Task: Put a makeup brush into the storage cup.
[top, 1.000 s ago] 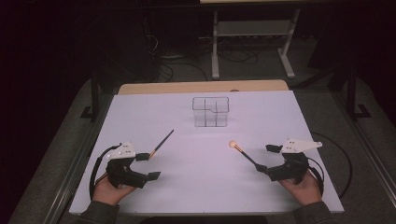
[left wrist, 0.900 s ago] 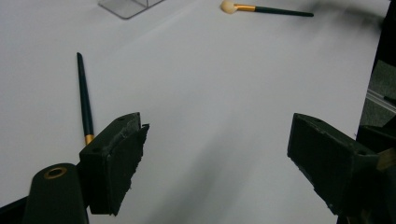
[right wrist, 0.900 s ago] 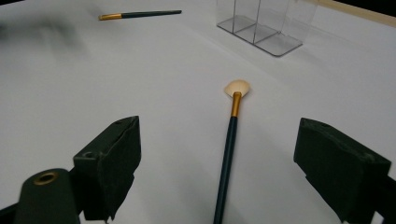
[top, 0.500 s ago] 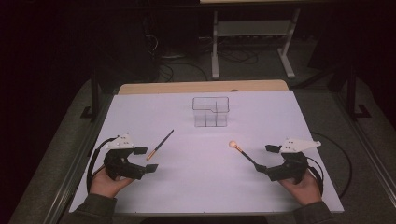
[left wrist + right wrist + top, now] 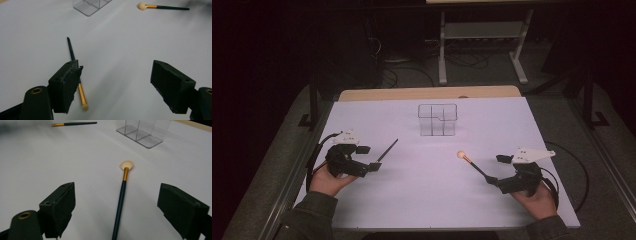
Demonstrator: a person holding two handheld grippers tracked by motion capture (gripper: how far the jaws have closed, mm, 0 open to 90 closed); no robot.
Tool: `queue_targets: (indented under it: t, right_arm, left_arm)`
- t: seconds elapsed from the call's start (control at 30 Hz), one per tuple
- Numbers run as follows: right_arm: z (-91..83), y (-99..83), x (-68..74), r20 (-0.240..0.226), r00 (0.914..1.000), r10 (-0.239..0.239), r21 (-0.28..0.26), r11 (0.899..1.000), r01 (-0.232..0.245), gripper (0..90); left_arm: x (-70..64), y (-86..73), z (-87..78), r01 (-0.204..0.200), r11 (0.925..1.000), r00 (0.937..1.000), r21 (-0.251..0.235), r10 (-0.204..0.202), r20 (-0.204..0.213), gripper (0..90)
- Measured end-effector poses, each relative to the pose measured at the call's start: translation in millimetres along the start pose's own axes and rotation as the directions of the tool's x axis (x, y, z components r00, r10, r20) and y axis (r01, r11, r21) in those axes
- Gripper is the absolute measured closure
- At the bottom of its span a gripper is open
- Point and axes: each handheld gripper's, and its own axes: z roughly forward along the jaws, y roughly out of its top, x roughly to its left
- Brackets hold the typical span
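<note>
Thin brush: the left gripper's jaw hides part of its stick.
Fan brush: its stick runs off the bottom edge.
Clear box: its top is cut off.
Top left corner, right gripper view: a blurry dark smear.

Open tabletop; clear organizer midway

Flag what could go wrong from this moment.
1. The thin brush lies flat beside one of the left gripper's open fingers, not between them; closing may miss it.
2. The fan brush lies flat between the right gripper's fingers; they may push it sideways.
</note>
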Motion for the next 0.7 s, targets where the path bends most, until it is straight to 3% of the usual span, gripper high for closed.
queue_targets:
  t: [0.27,0.37,0.7]
  right_arm:
    - [-0.7,0.6,-1.7,0.000,1.0000,0.004,-0.001,1.000,-0.004,13.9]
    - [-1.0,1.8,-1.0,0.003,1.0000,-0.003,0.000,1.000,0.003,13.9]
    - [1.3,1.6,-0.7,0.006,1.0000,-0.008,0.016,1.000,0.008,14.1]
  left_arm:
    - [13.8,10.9,14.0,0.007,0.9984,0.9997,0.056,-0.006,-0.022,26.0]
    - [18.6,16.0,18.9,-0.007,0.9954,0.9998,0.095,0.008,-0.018,28.5]
    - [34.6,31.2,34.4,0.027,0.9852,0.9990,0.169,-0.020,-0.041,32.8]
